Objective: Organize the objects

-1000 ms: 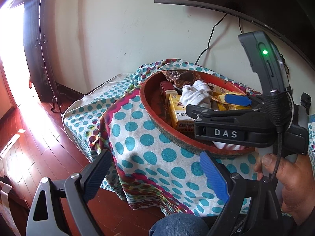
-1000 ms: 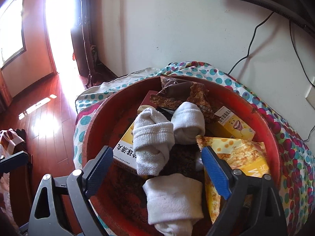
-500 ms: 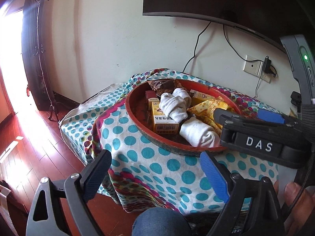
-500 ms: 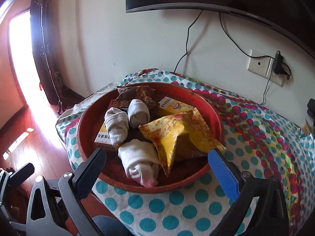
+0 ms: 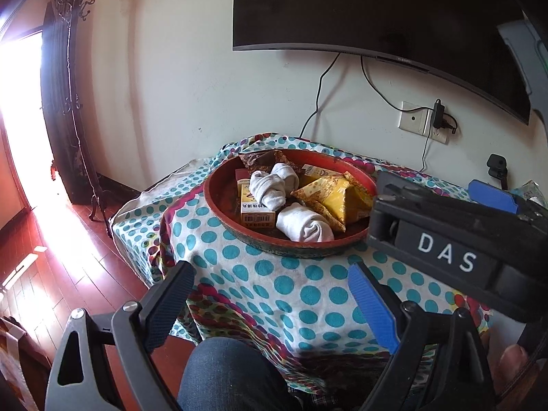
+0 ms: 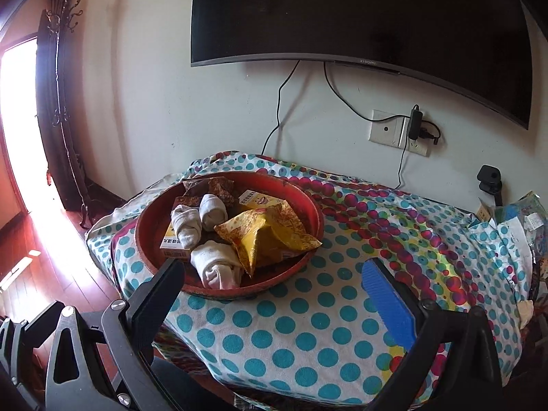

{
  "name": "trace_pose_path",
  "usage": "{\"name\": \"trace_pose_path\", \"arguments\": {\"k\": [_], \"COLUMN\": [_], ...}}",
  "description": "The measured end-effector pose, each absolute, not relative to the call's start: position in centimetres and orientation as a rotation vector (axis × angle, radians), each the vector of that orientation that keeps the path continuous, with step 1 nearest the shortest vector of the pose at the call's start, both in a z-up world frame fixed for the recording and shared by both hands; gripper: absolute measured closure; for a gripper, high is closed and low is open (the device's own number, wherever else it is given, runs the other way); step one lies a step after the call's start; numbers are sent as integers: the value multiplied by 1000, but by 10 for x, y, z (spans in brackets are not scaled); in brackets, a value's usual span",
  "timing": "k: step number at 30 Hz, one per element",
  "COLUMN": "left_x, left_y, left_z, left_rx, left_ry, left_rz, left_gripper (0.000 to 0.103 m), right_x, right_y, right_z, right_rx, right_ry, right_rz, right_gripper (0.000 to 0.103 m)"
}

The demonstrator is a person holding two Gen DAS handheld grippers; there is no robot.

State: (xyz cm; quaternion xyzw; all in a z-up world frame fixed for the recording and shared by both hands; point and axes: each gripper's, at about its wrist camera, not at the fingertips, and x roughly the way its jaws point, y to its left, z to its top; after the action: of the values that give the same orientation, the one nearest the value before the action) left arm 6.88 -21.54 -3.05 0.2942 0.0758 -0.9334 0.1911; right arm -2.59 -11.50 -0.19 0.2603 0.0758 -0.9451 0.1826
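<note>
A round red tray (image 5: 219, 202) (image 6: 144, 239) sits on a table with a polka-dot cloth (image 5: 291, 284) (image 6: 308, 325). It holds rolled white socks (image 5: 303, 224) (image 6: 215, 267), a yellow snack bag (image 5: 337, 198) (image 6: 263, 236), small boxes (image 5: 255, 210) (image 6: 173, 239) and brown packets (image 6: 219, 186). My left gripper (image 5: 270, 301) is open and empty, held back before the table's near edge. My right gripper (image 6: 274, 294) is open and empty above the cloth near the tray's front. Its body (image 5: 455, 246) shows at the right of the left wrist view.
A dark TV (image 6: 359, 17) hangs on the wall behind, with cables down to a wall socket (image 6: 397, 133). A small black camera (image 6: 489, 178) and bags (image 6: 527, 219) are at the table's far right. A coat stand (image 5: 68, 102) and a bright doorway are left. My knee (image 5: 226, 373) is below.
Both grippers have pulled back and up from the tray, so the whole table and TV now show. The right gripper has left the tray's contents, which lie unmoved.
</note>
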Motion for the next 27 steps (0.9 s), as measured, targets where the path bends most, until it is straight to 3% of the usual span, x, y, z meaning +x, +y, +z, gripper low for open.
{"name": "trace_pose_path", "arguments": {"k": [27], "left_x": [62], "left_y": [-201], "left_z": [-40], "left_rx": [899], "left_ry": [190], "left_rz": [-2568], "left_gripper": [9], "right_x": [-24], "right_y": [-101], "right_z": [-15], "right_rx": [747], "right_ry": [178], "right_rz": [-2643], "right_gripper": [0]}}
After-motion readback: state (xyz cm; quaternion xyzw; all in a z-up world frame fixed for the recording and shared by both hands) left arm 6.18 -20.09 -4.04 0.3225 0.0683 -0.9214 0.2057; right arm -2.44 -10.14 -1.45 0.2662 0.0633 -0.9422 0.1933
